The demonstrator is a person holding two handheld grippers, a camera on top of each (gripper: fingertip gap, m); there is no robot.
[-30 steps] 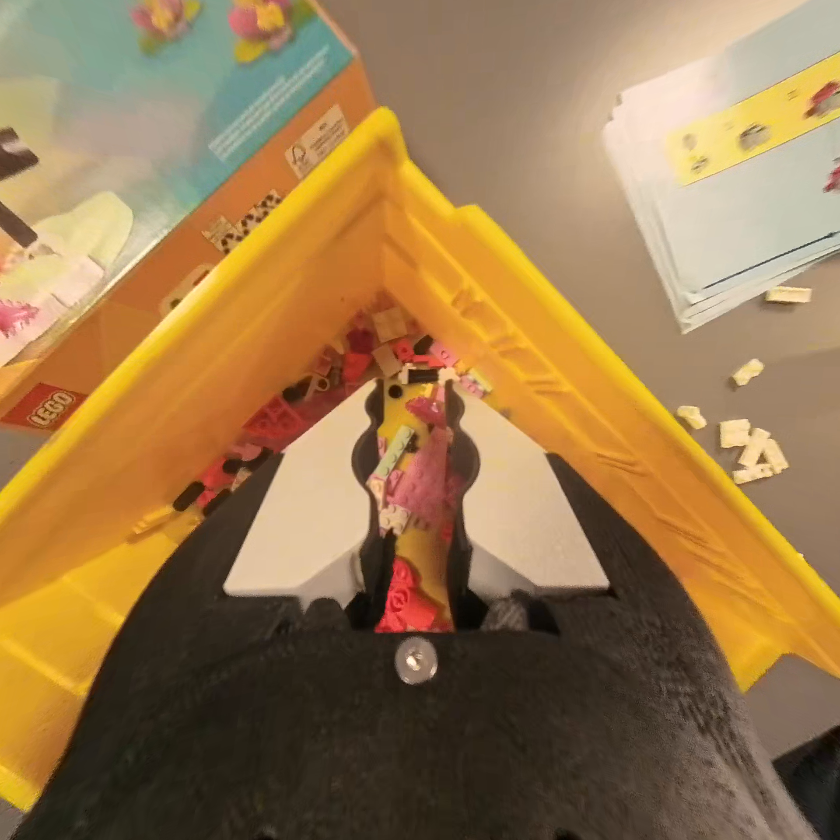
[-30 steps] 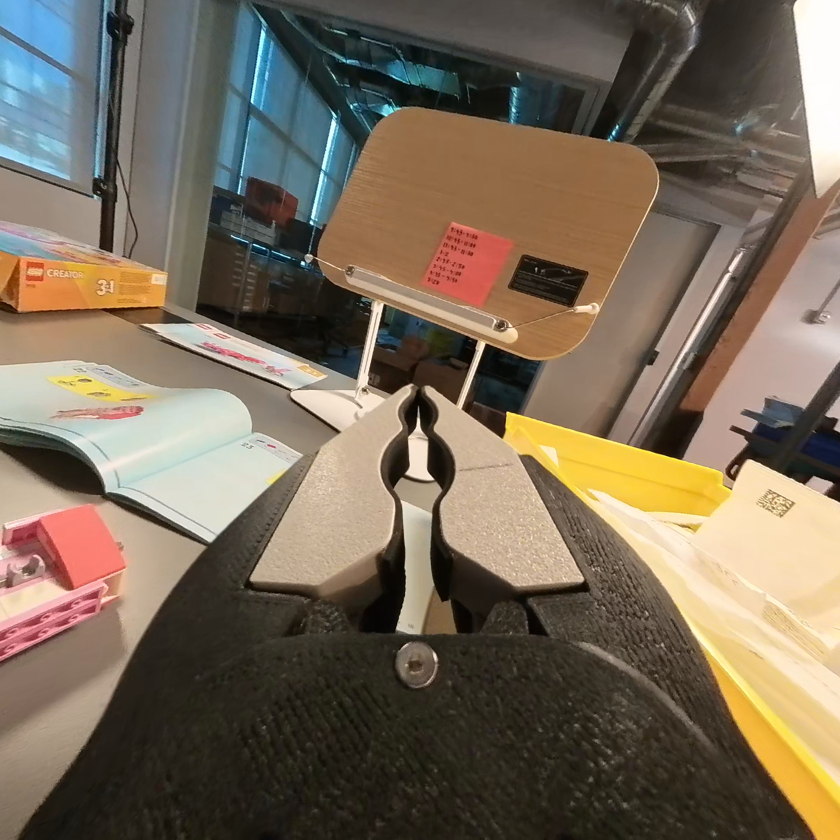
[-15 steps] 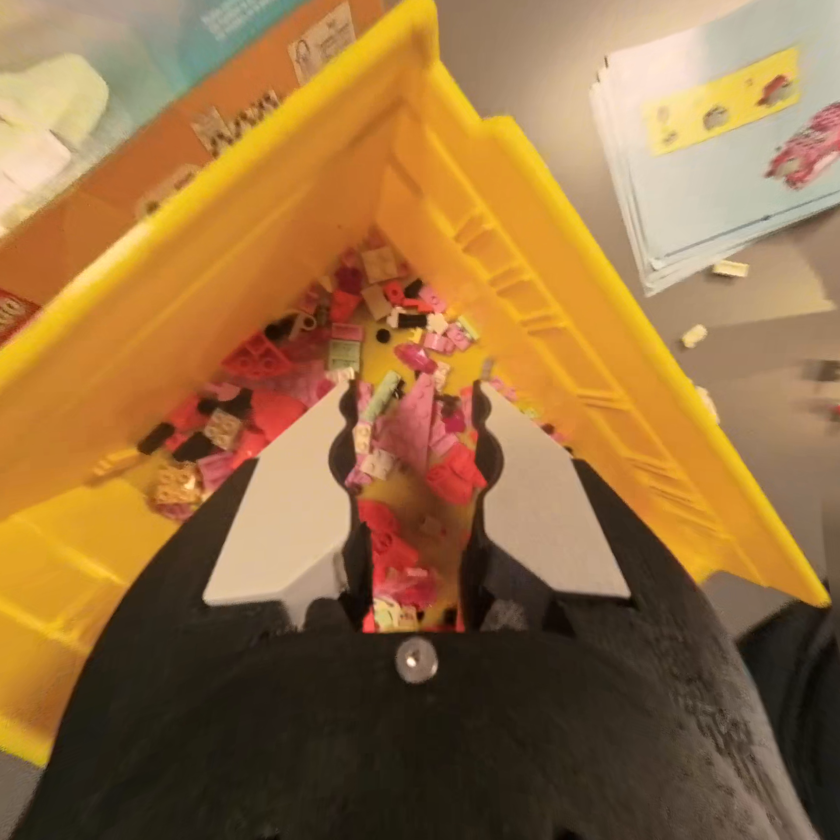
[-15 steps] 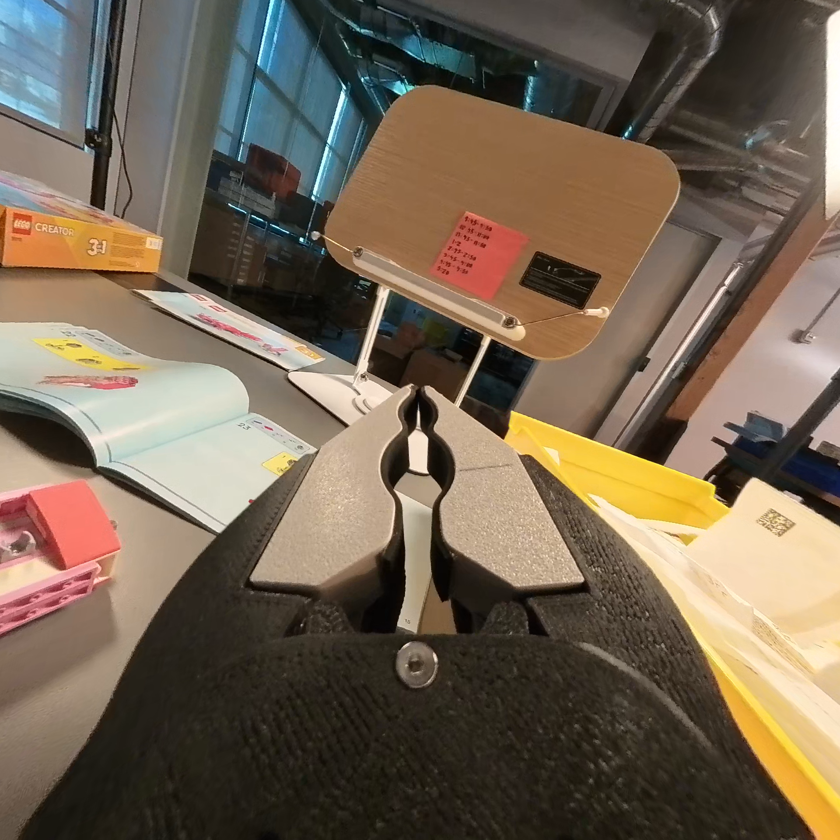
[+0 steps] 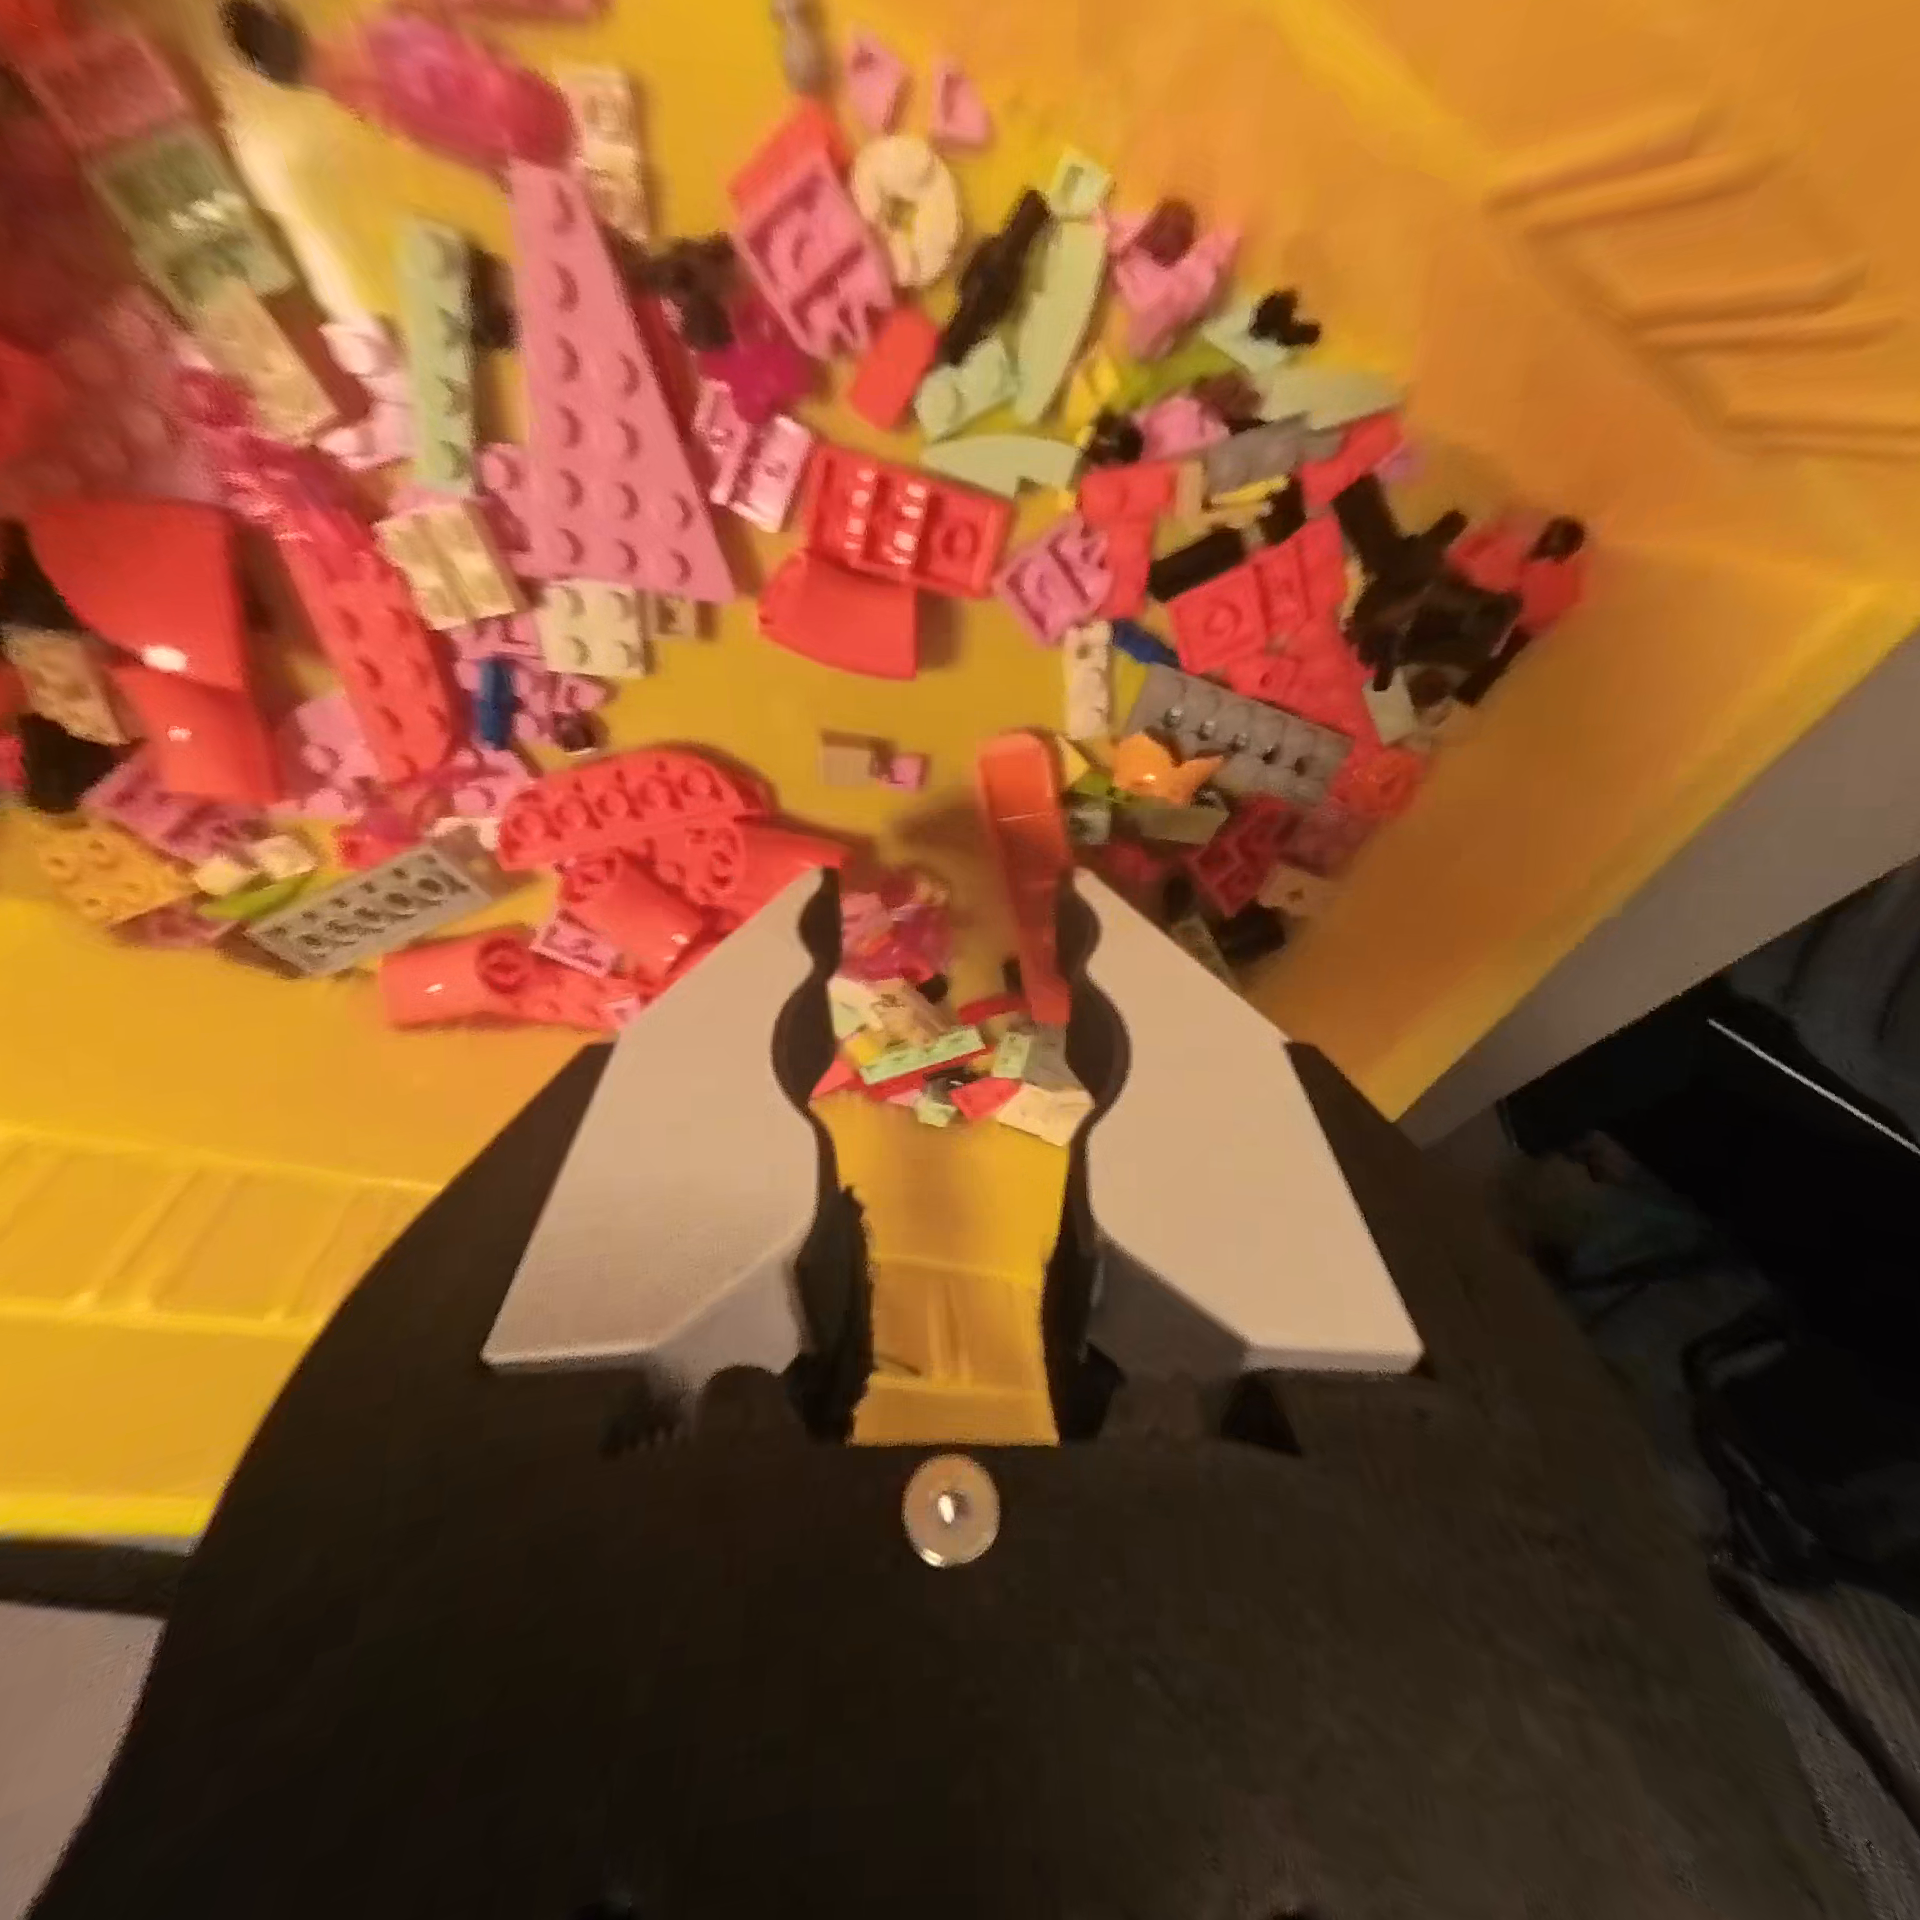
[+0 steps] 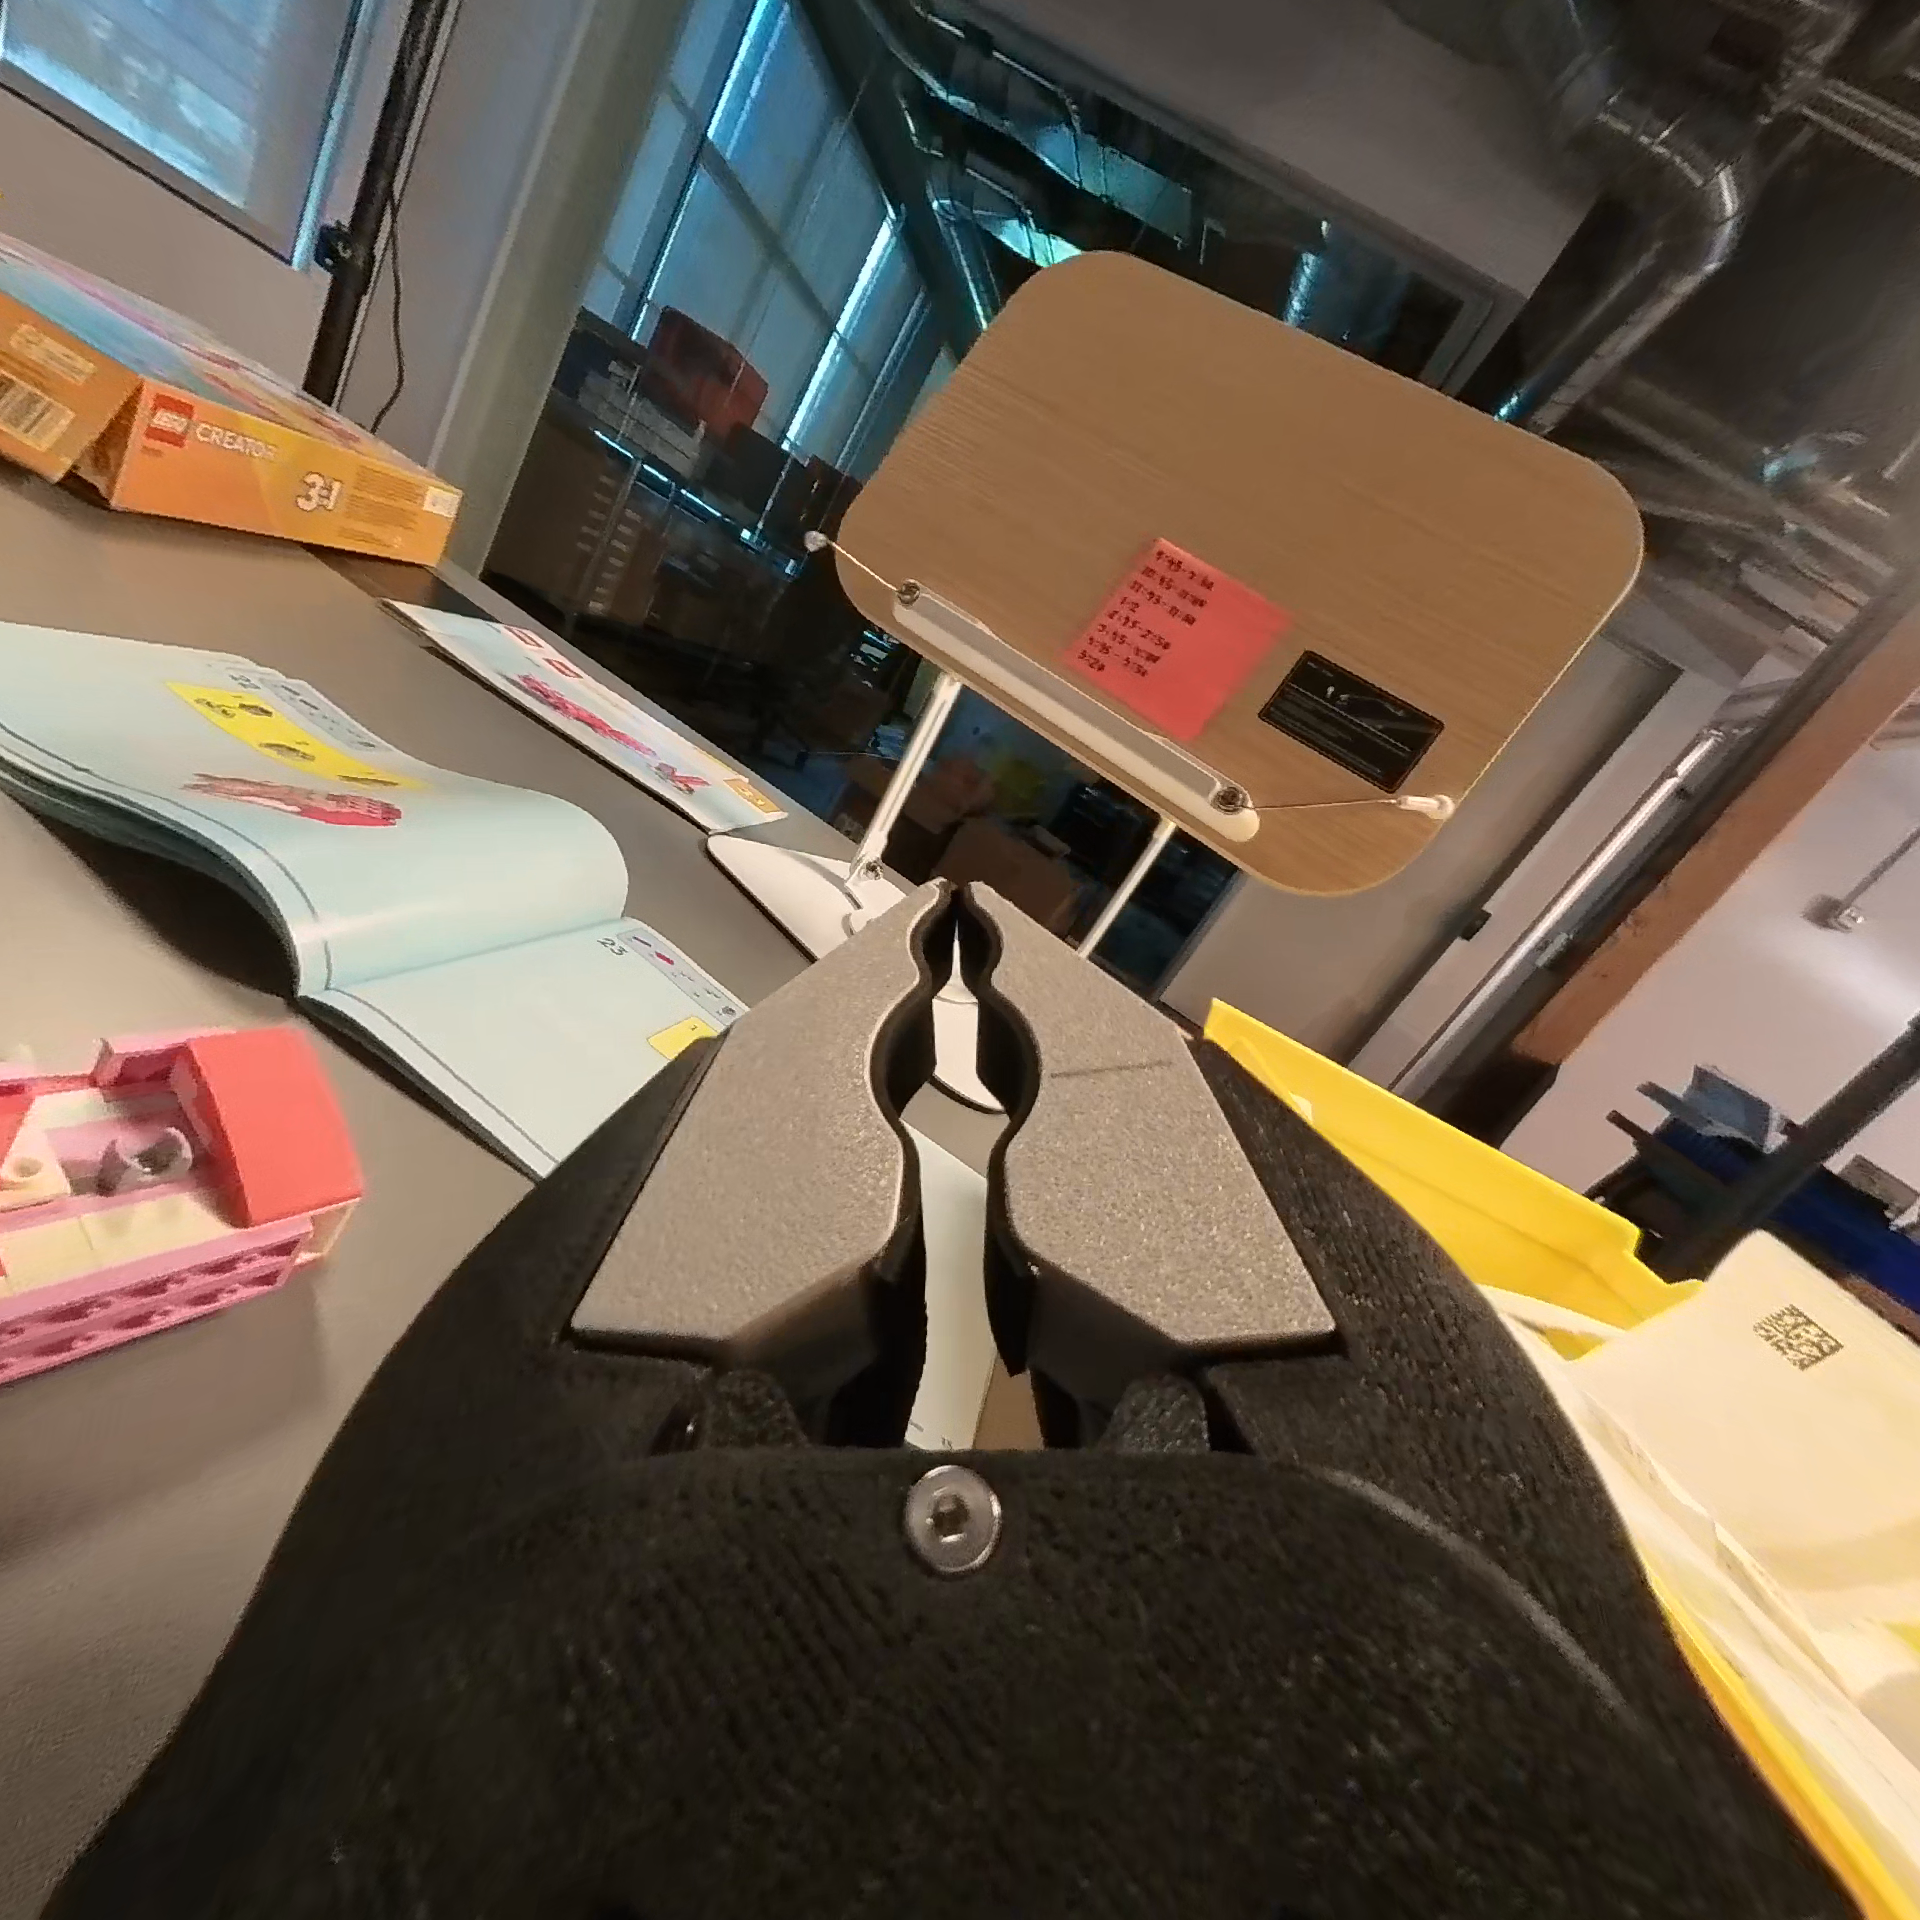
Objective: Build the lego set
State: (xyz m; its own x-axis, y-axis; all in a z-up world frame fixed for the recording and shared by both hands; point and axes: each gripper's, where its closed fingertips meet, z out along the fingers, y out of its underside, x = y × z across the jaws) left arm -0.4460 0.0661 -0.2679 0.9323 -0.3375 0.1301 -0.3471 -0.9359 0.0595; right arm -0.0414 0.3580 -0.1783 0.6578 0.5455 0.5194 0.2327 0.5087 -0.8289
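Observation:
My left gripper is open, low inside a yellow bin, just over a heap of small red, pink, mint and black building bricks. A long red-orange curved brick stands on edge against the inner side of my right finger. The left finger stays clear of it, with small loose bricks lying on the bin floor between the jaws. My right gripper is shut with nothing between its tips. It hovers above a dark table, facing a wooden book stand.
In the right wrist view an open instruction booklet lies at the left. A pink and red brick assembly sits at the left edge. An orange toy box lies at the far left. A yellow bin holding paper bags is at the right. The left gripper's tips are roughly 50 centimeters from the right gripper's.
My left gripper has dropped deep into the yellow bin, close to the bricks, and its jaws have opened wider. The red-orange brick now stands by the right finger. The right gripper stayed shut and tilted a little.

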